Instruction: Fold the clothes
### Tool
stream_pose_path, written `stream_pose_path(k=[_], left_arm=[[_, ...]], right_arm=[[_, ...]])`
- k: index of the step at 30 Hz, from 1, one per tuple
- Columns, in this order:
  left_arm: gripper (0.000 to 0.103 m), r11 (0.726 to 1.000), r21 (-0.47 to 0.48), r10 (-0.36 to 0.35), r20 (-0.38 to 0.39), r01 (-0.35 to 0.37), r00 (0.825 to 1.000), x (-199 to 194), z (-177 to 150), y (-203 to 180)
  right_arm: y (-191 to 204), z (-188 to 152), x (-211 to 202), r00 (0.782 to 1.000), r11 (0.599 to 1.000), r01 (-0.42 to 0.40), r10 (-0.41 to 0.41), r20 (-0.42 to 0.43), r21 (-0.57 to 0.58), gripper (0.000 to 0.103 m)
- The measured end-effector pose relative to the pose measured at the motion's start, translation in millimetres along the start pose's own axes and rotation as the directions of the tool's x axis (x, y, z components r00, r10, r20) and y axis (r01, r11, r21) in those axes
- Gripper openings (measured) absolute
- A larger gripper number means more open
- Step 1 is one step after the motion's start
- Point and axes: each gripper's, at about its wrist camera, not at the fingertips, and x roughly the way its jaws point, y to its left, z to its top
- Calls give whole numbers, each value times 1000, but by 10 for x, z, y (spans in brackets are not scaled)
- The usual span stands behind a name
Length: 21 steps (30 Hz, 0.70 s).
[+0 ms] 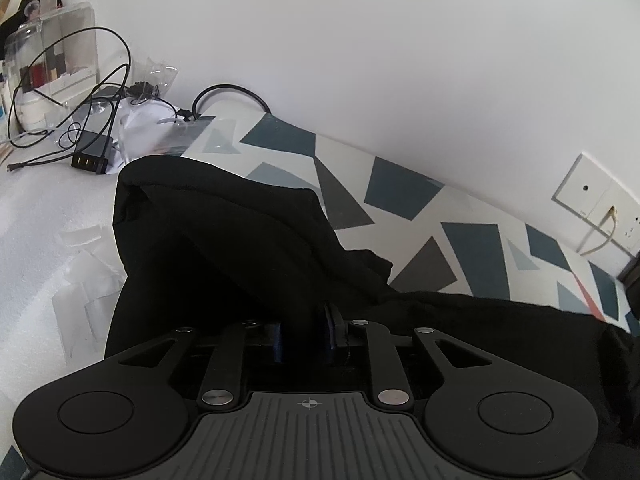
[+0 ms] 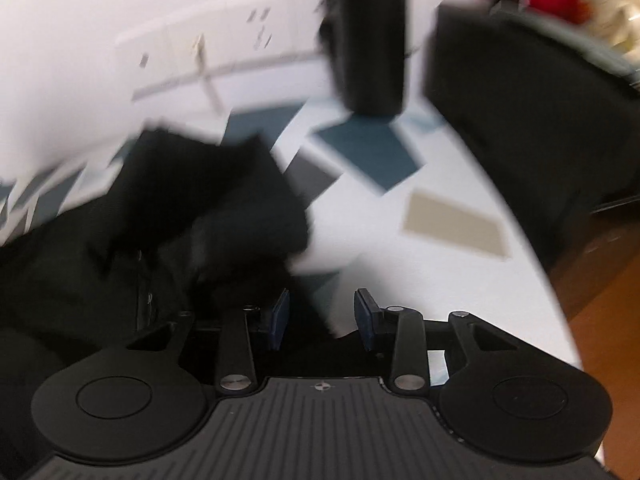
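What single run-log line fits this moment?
left gripper: shut on black garment | right gripper: open, empty | tablecloth

Both wrist views close, angled down, sharing patterned tablecloth (image 1: 404, 196)

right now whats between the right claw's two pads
Nothing is held there. In the right wrist view the right claw stands open, and only bare patterned tablecloth shows through the gap. The black garment lies just off to the left, clear of the pads.
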Motion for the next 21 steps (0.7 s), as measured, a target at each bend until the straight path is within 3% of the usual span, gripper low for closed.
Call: stream_pose_path(k=[3, 4, 6, 9, 13, 18, 21], left_arm=[[17, 1000, 0, 0, 3, 0, 1000, 7, -16, 1], [17, 1000, -5, -1, 2, 1, 1000, 10, -12, 9], [19, 1000, -17, 2, 0, -2, 1000, 18, 10, 38], [17, 997, -82, -7, 2, 7, 1000, 37, 52, 132], [16, 995, -102, -21, 8, 22, 1000, 86, 53, 176], [16, 995, -96, -33, 1, 33, 999, 144, 20, 169], [16, 995, -95, -37, -6, 36, 999, 148, 28, 165]], right_arm=[[8, -14, 22, 1000, 1000, -7, 7, 23, 9, 36], [19, -3, 7, 1000, 1000, -17, 16, 10, 14, 24], [73, 7, -24, 1000, 1000, -13, 13, -16, -3, 19], [122, -16, -146, 997, 997, 60, -63, -49, -53, 1], [-44, -88, -454, 974, 975, 222, -221, -49, 12, 0], [-218, -199, -649, 951, 957, 291, -287, -117, 16, 0], [-223, -200, -702, 970, 968, 237, -233, -65, 81, 3]])
